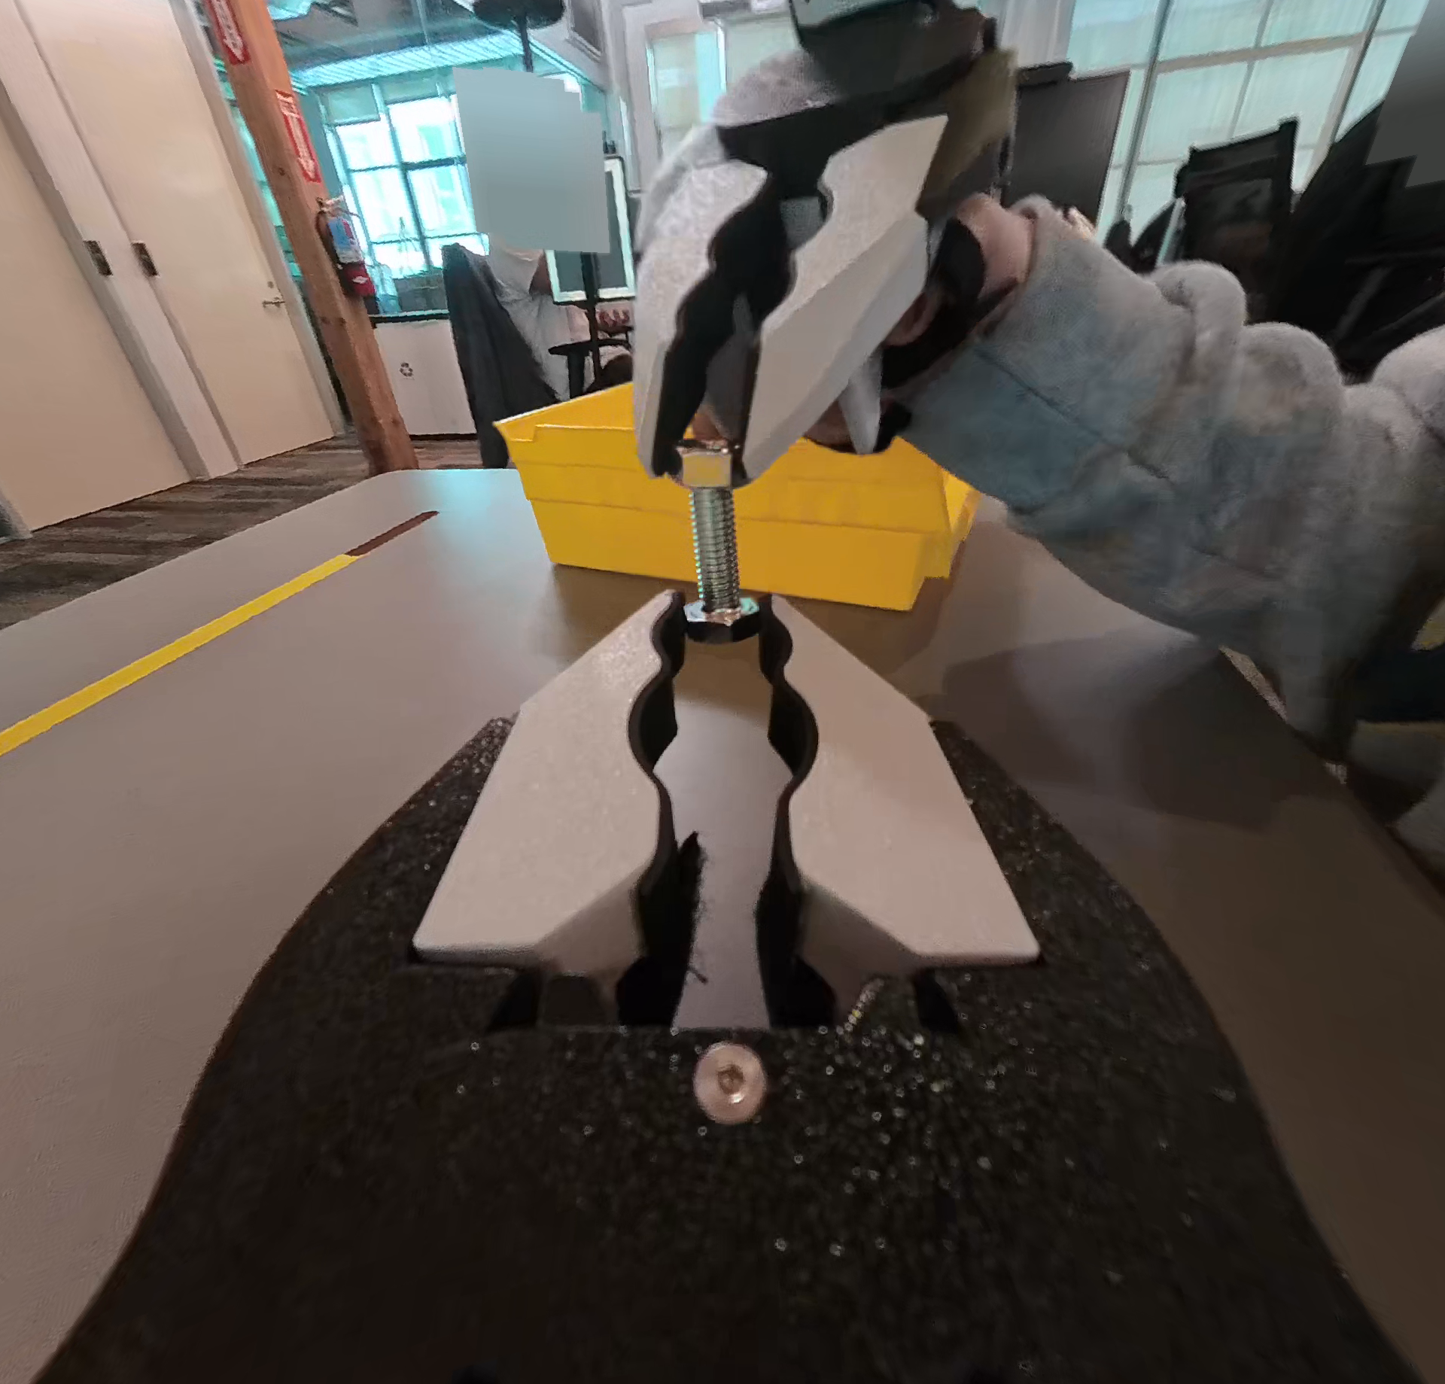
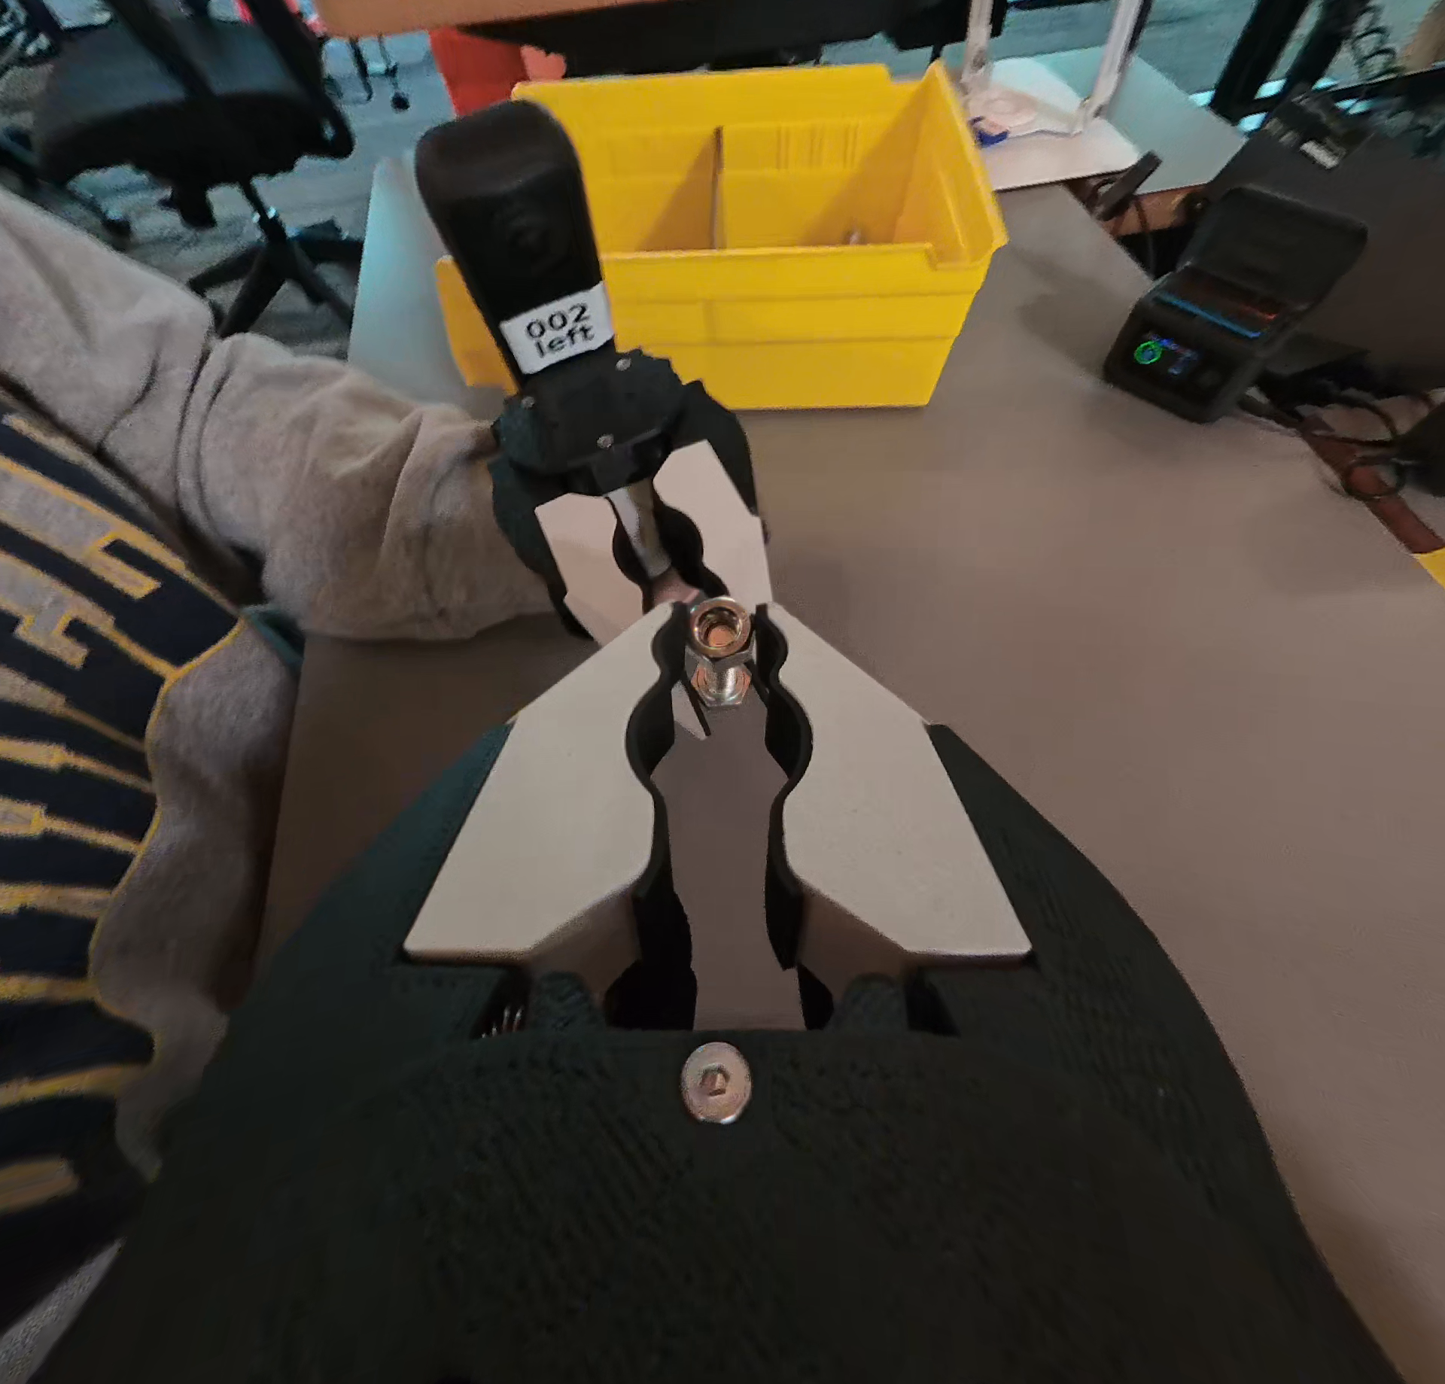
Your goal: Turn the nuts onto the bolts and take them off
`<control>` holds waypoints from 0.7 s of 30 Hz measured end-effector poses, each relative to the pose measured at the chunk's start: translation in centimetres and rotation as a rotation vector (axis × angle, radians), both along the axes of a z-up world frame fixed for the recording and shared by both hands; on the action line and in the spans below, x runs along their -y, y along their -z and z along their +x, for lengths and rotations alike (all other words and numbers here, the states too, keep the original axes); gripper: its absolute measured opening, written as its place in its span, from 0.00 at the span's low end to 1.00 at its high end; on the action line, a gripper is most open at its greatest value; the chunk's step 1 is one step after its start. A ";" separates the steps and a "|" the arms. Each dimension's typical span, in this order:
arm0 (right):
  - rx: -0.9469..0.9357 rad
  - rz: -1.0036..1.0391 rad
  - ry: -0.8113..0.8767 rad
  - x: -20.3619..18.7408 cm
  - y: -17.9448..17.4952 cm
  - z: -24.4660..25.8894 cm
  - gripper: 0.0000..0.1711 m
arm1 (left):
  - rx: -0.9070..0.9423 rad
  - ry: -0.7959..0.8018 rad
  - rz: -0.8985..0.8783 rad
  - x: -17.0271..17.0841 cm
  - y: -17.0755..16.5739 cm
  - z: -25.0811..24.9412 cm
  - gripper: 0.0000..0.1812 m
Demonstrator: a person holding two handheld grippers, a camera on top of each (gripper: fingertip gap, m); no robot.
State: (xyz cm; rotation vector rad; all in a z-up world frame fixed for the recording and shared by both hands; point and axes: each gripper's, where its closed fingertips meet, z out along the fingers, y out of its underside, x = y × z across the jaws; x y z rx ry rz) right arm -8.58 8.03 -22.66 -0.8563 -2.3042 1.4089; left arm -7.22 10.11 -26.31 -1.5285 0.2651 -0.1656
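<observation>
Left wrist view showed my left gripper (image 1: 723, 623) low over the grey desk (image 1: 313, 721), its jaws closed on the head end of a threaded bolt (image 1: 715, 553) that stood upright between the tips. Whether the dark hex piece at the bottom was the bolt's head or a second nut, I could not tell. My right gripper (image 1: 704, 463) came down from above, tilted, and its jaws were clamped on a shiny nut (image 1: 708, 467) seated at the top of the thread. A grey sleeve (image 1: 1173, 424) covered the arm behind that gripper.

From the right wrist view I looked down along the bolt. The nut (image 2: 718, 631) sat pinched between my right gripper's (image 2: 715, 643) tips, its bore facing the camera, with the hex part (image 2: 721, 686) of the bolt showing just below it in the picture. The left gripper (image 2: 672, 588) reached in from beyond, its tips touching the same bolt from the far side.

A yellow bin (image 1: 743, 533) stood on the desk behind the bolt, near but not touching it. In the right wrist view the bin (image 2: 782, 314) showed a divider across its inside. A small black device (image 2: 1220, 314) with a lit screen sat at the desk's right side, well apart from the work. A strip of yellow tape (image 1: 180, 643) ran across the desk on the left.
</observation>
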 end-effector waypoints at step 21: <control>-0.104 -0.263 -0.053 1.1 -0.8 1.5 0.09 | 0.101 0.219 0.016 1.5 -0.7 1.9 0.09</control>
